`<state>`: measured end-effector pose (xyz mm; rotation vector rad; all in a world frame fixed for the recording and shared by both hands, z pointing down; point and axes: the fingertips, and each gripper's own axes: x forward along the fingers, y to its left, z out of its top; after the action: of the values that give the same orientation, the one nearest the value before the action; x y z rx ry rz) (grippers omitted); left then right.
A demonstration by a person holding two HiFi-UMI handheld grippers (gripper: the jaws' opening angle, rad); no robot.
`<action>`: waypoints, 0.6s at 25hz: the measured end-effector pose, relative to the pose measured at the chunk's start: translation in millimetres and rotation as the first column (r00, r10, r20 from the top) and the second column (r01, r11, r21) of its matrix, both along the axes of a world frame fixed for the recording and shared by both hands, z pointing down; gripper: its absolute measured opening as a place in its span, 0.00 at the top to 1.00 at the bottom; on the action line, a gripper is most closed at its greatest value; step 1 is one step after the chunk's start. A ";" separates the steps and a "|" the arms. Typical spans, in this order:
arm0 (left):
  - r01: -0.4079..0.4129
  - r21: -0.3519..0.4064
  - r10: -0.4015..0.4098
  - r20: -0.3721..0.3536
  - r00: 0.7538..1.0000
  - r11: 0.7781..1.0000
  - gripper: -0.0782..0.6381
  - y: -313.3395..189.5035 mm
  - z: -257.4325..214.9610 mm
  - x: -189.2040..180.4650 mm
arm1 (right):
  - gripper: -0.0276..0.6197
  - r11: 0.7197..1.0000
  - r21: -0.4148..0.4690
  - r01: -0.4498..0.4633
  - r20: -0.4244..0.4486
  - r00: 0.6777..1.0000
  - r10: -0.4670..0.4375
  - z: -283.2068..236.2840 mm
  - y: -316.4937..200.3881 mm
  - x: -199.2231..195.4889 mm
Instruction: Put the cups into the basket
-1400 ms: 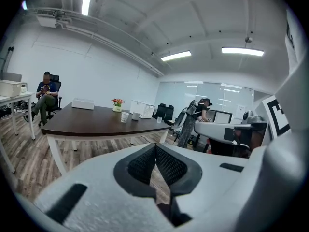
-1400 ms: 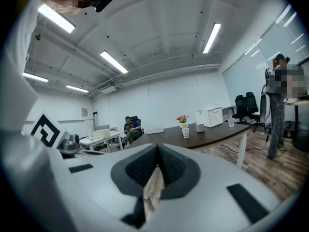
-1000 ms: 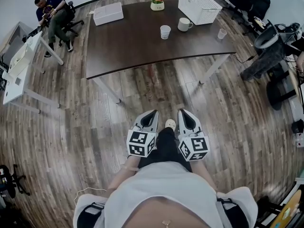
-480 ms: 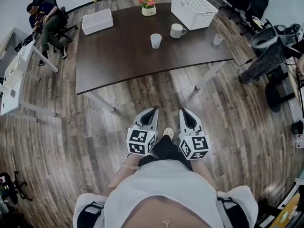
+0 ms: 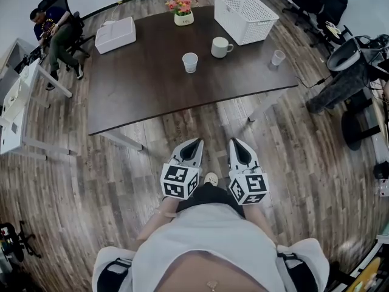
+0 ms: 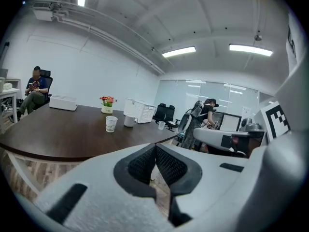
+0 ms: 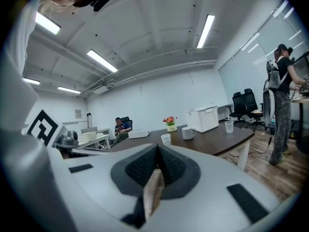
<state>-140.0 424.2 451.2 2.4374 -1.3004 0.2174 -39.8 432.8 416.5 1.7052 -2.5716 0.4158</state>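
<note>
Noted on the table (image 5: 152, 84), near the basket (image 5: 245, 8) at its far corner: paper cup (image 5: 190, 62), handled mug (image 5: 220, 47), small clear cup (image 5: 278, 57), all upright and apart. Judged paper and clear cups light and crushable, mug heavier, stiff, slick; best pinched across the rim wall. Found left gripper (image 5: 196, 143) and right gripper (image 5: 234, 142) both clenched on nothing, side by side before the body, over the floor, well short of the table.

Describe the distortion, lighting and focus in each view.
Head view: heavy fisheye, the table edge and floorboards bow; light even, detail sharp. Left gripper view: dark corners, ceiling light strips blown out, left tool soft up close. Right gripper view: same dark corners, right tool blurred in the foreground, paper cup beyond clearer.
</note>
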 end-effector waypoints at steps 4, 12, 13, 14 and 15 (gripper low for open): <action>0.007 0.011 -0.007 0.017 1.000 1.000 0.88 -23.2 3.5 11.7 | 0.94 1.000 0.006 0.005 0.007 1.000 -0.005 5.7 -22.2 13.2; -0.003 0.014 0.003 0.032 0.999 1.000 0.88 -50.6 11.4 48.5 | 0.94 0.999 0.020 0.029 0.012 0.999 -0.029 9.3 -59.1 42.3; -0.006 0.005 0.006 0.035 0.999 1.000 0.88 -50.8 13.3 51.1 | 0.94 0.999 0.020 0.031 0.012 0.999 -0.031 9.1 -61.2 43.8; -0.010 -0.005 0.010 0.041 0.999 1.000 0.88 -51.2 14.5 53.0 | 0.94 0.999 0.021 0.032 0.014 0.999 -0.032 7.9 -62.8 44.9; -0.013 -0.011 0.013 0.048 0.999 1.000 0.88 -52.4 14.6 54.6 | 0.94 0.999 0.023 0.030 0.018 0.999 -0.031 5.7 -64.1 46.3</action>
<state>-85.3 371.7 465.8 2.4462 -1.3002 0.2871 6.5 368.6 422.3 1.6746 -2.6218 0.4039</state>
